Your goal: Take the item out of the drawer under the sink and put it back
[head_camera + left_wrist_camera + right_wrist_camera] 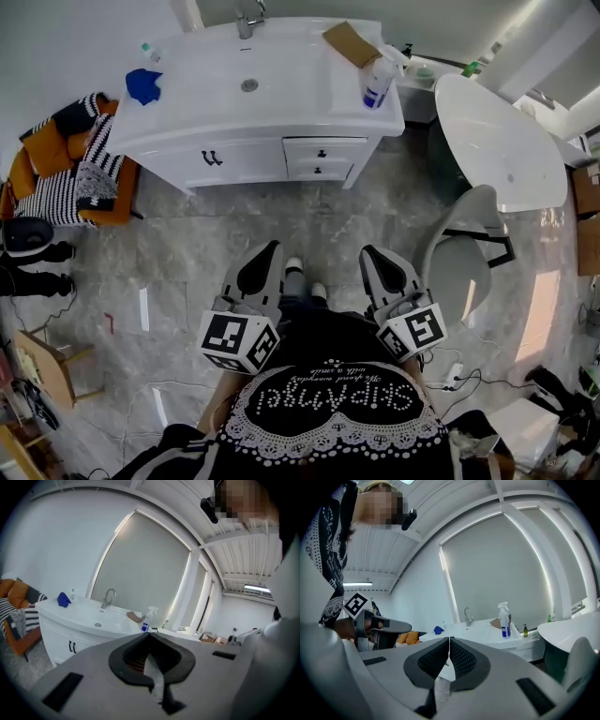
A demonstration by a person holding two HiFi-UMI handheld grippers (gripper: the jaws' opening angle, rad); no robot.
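You stood on the grey marble floor (197,253) facing the white vanity (246,163), well back from it, with both grippers held close in front of your body and pointing toward it. Your left gripper (270,249) was clenched: in its own view the two dark pads met at the tips, with nothing caught between them. Your right gripper (371,251) was clenched the same way and also empty, its ribbed pads pressed together along a thin seam in the right gripper view. The two drawers (339,150) under the sink basin (248,67) sat one above the other at the right end of the vanity front, each with a small dark knob, and both were shut flush. The item was therefore out of sight in every view, and neither gripper was near the drawer fronts. Just left of the drawers, the cabinet doors (234,159) with their pair of dark handles were closed too. On the countertop a blue cloth (142,84) lay at the left end, the faucet (248,19) stood behind the basin, and at the right end a spray bottle (378,82) with a blue label stood just beside a flat piece of brown cardboard (349,42). To the right of the vanity was a white bathtub (497,141), with a pale chair (464,262) near it, close to your right gripper. To the left of the vanity stood an orange seat (37,150) draped with a black-and-white striped cloth (56,192).
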